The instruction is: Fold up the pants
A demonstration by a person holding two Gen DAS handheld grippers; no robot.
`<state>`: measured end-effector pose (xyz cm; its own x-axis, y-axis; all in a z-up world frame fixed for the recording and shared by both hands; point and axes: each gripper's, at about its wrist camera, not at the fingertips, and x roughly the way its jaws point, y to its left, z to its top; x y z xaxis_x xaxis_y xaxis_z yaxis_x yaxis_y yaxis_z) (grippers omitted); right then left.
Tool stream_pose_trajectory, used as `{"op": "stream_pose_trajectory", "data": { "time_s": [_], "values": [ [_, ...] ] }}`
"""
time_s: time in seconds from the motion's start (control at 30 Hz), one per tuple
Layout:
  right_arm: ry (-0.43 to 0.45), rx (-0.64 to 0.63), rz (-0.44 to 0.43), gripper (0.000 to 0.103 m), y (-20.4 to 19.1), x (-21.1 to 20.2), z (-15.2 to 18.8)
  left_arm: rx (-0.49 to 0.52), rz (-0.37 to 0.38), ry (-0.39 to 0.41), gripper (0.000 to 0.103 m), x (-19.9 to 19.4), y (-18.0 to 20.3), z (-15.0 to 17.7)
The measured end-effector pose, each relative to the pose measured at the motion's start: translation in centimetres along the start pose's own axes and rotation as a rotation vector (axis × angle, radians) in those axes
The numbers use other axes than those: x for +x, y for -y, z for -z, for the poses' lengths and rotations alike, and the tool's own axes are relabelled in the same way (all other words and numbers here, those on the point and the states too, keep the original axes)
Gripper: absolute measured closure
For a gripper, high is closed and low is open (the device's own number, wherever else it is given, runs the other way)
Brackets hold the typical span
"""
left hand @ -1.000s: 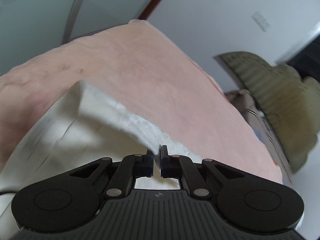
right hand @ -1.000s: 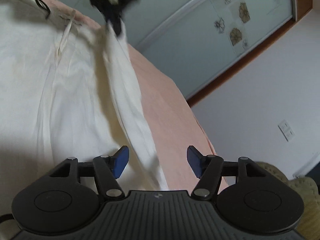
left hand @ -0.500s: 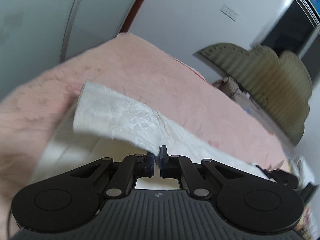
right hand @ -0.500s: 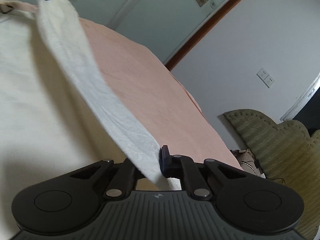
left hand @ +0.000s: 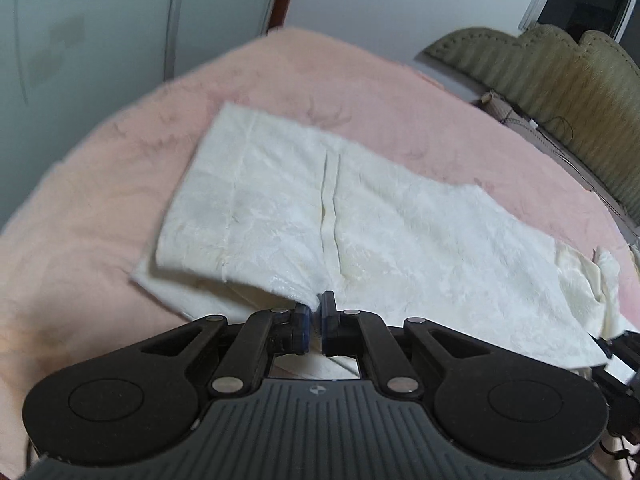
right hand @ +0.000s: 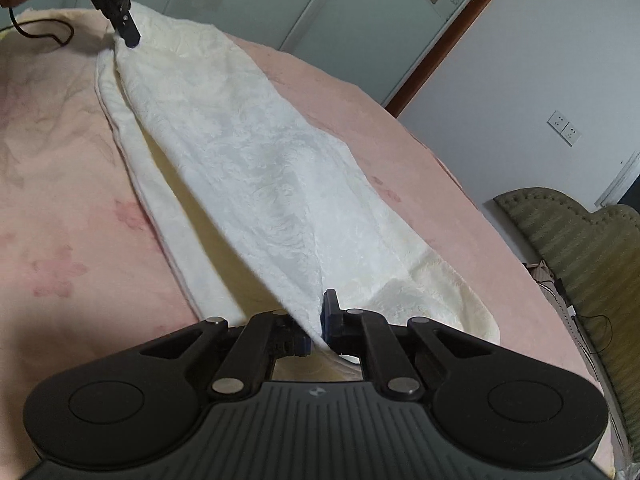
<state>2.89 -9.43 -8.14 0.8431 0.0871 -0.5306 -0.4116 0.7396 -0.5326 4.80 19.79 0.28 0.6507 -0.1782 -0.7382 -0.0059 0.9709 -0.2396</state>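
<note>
Pants (left hand: 360, 216), cream-white with a faintly embossed weave, lie lengthwise across the pink bed cover (left hand: 120, 168), one half drawn over the other. From the left wrist camera, the left gripper (left hand: 314, 314) has its jaws pinched nearly together on the near edge of the upper layer, close to a vertical seam, and the edge lifts slightly off the layer beneath. That grip looks thin: only a sliver of cloth sits between the pads, so a sideways tug could pull it free and let the fold spring back. At the lower right the tip of the right gripper (left hand: 616, 350) shows at the far end of the garment. Behind the bed stand a pale sliding wardrobe door (left hand: 100, 20), a white wall and an olive scalloped headboard (left hand: 568, 68). From the right wrist camera, the right gripper (right hand: 316, 330) is clamped on a taut ridge of fabric (right hand: 256, 168) running diagonally up to the left gripper (right hand: 126, 28), which bites the far end. The span hangs clear of the lower layer, which peeks out along its left side; uneven lowering would likely set the edges askew or trap a wrinkle. The cover carries faint reddish flower prints (right hand: 60, 276).
</note>
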Motion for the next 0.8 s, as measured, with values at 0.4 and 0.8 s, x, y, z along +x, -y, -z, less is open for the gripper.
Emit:
{"op": "stream_pose_trajectory", "data": {
  "time_s": [0.4, 0.8],
  "values": [
    [-0.081, -0.032, 0.092, 0.040, -0.3, -1.4, 1.8, 0.041, -0.104, -0.008, 0.067, 0.1, 0.1, 0.8],
    [-0.039, 0.481, -0.061, 0.035, 6.2, -1.6, 2.6, 0.347, -0.008, 0.181, 0.065, -3.0, 12.3, -0.5]
  ]
}}
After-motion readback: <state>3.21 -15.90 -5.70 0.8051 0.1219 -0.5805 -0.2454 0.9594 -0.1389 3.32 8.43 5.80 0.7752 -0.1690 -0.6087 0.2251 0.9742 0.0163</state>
